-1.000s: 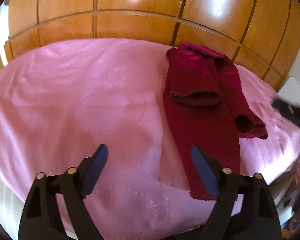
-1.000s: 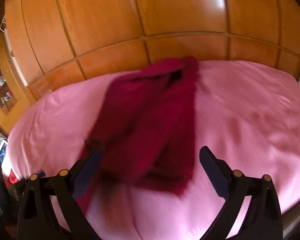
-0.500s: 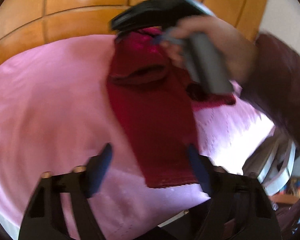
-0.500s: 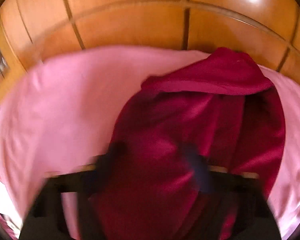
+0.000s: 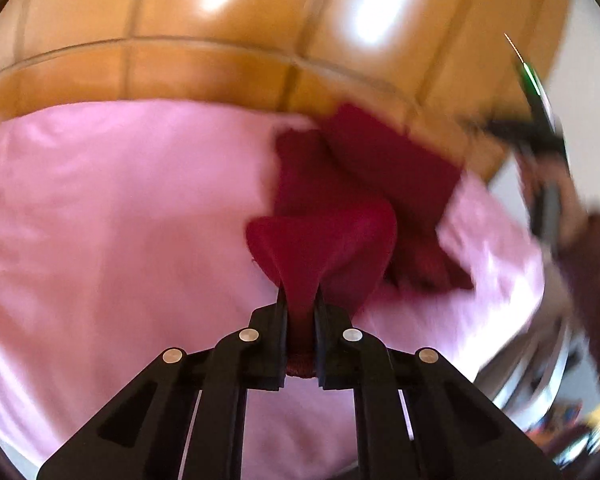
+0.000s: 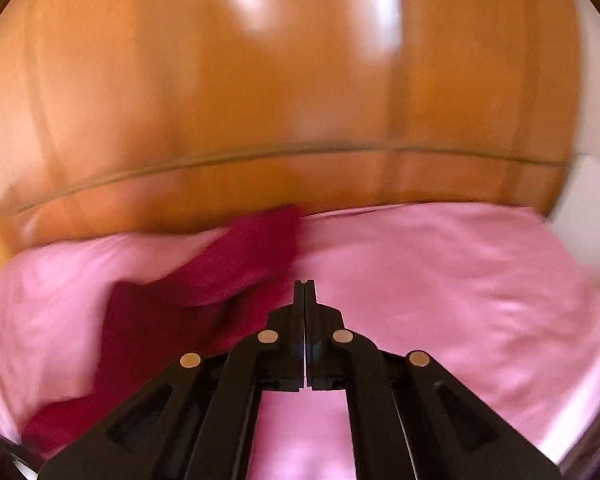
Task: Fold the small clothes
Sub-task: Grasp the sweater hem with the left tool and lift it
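Observation:
A dark red garment (image 5: 340, 200) lies on the pink bedspread (image 5: 120, 220). My left gripper (image 5: 299, 300) is shut on the near end of the garment and holds it lifted, so the cloth bunches above the fingers. In the right wrist view the same garment (image 6: 204, 296) lies to the left, blurred. My right gripper (image 6: 304, 286) is shut with nothing between its fingers, beside the garment's right edge. It also shows blurred at the right of the left wrist view (image 5: 540, 140), held in a hand.
A glossy wooden wardrobe (image 6: 260, 100) stands right behind the bed. The bed's right edge (image 5: 512, 280) drops off to a cluttered floor. A white wall (image 6: 596, 208) is at the far right.
My left gripper moved forward and closed on the near end of the garment, lifting it. My right gripper closed, swung off the garment to its right side, and holds nothing.

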Motion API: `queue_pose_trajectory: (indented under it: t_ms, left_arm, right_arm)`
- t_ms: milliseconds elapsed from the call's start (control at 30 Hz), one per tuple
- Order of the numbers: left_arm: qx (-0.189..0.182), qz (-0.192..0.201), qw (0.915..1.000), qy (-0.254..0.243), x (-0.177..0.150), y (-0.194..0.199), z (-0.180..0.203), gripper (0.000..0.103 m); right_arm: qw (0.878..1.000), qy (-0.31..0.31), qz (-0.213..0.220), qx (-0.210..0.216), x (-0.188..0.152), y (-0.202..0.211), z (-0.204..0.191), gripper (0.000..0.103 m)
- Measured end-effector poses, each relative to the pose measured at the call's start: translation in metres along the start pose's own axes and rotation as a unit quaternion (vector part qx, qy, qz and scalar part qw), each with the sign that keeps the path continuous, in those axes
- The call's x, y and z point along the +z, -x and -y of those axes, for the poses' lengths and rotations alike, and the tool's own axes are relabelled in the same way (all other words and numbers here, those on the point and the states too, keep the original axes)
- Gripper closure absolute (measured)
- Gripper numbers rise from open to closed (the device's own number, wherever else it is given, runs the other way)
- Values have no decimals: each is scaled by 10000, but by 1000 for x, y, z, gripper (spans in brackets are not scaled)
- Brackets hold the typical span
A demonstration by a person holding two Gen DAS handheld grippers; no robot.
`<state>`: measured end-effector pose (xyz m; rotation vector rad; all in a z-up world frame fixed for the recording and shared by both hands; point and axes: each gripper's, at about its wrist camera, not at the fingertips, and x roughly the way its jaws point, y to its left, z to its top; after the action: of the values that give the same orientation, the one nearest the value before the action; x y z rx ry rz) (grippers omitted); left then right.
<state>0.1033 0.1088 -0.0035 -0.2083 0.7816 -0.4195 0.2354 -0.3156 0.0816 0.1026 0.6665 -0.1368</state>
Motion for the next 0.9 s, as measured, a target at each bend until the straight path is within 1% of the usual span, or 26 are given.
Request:
queue_pose_trajectory:
  t_ms: [33,67,100,133,167,200,233,267,300,333,367,400,433,467,500,567,600,667,700,733,767,800,833,867,900]
  left_arm:
    - [34,163,9997,205,13,10,-13,95]
    - [33,306,9988,388,24,18,-24,95]
    - [37,411,9978,515,33,24,-35,95]
    - [154,563,9967,572,46,32,-45,95]
    - [273,663,9959,557,52,35,-47,95]
    - [352,749,9950,566,60,39,-52,95]
    - [404,843,9936,632,70,42,-58,95]
    - [478,889,9926,681,77,42,-62,95]
    - [540,913,9918,712,79,43,-62,95]
    - [614,930,9908,765,85,43,-67,95]
    - [675,953,9890,908,93,43,-75,95]
    - [678,973,9881,981,92,45,-79,95]
    - [713,1007,9870,1034,97,45,-83,95]
    - [782,1023,9868,978,99,44,-80,95]
    - [856,1035,9872,861,100,44,-77,95]
    - [848,1058,9884,690,97,43,-67,95]
    - [824,1067,9888,639,98,42,-63,95]
    - [817,1119,9892,481,91,45,-53,95]
    - [770,1147,9895,431,87,47,-49,95]
    - [736,1151,9898,404,86,47,-46,95]
    - [670,1153,9905,343,82,48,-42,95]
    - [626,1150,9910,291,79,49,-37,95]
    - [554,1142,9917,224,75,50,-32,95]
    - [471,1134,9923,167,71,51,-28,95]
    - [409,1126,9927,125,69,51,-23,95]
  right_arm:
    - [9995,-163,1,-270,4,-1,26,103]
    - [9987,-275,-30,-428,5,-3,42,103]
    - [9980,-406,-150,-467,5,-7,61,102]
    - [9976,-489,-236,-429,4,-10,68,99]
    - [9974,-540,-305,-376,1,-13,71,91]
    - [9979,-482,-359,-255,-6,-16,68,67]
    - [9984,-427,-367,-104,-11,-18,62,51]
    - [9985,-416,-350,20,-16,-17,56,33]
    - [9984,-387,-333,228,-23,-20,44,32]
    - [9981,-324,-378,350,-25,-27,27,32]
    - [9975,-270,-442,480,-29,-29,17,32]
    - [9955,-265,-541,735,-33,-35,0,29]
    - [9932,-307,-625,938,-36,-29,-10,26]
    - [9889,-394,-746,1224,-38,-33,-23,22]
    - [9833,-478,-845,1540,-37,-37,-41,22]
    - [9772,-464,-869,1881,-33,-40,-73,20]
    - [9700,-490,-920,2198,-28,-41,-94,19]
    - [9562,-578,-1161,2624,-24,-43,-125,18]
    - [9492,-593,-1327,2791,-21,-46,-145,15]
    - [9485,-491,-1433,2782,-20,-47,-163,13]
    - [9507,-314,-1501,2696,-19,-51,-175,13]
    - [9546,-84,-1534,2552,-21,-56,-191,13]
    - [9604,209,-1496,2342,-24,-61,-208,18]
    - [9639,547,-1511,2121,-28,-66,-220,55]
    - [9660,882,-1616,1817,-34,-73,-230,101]
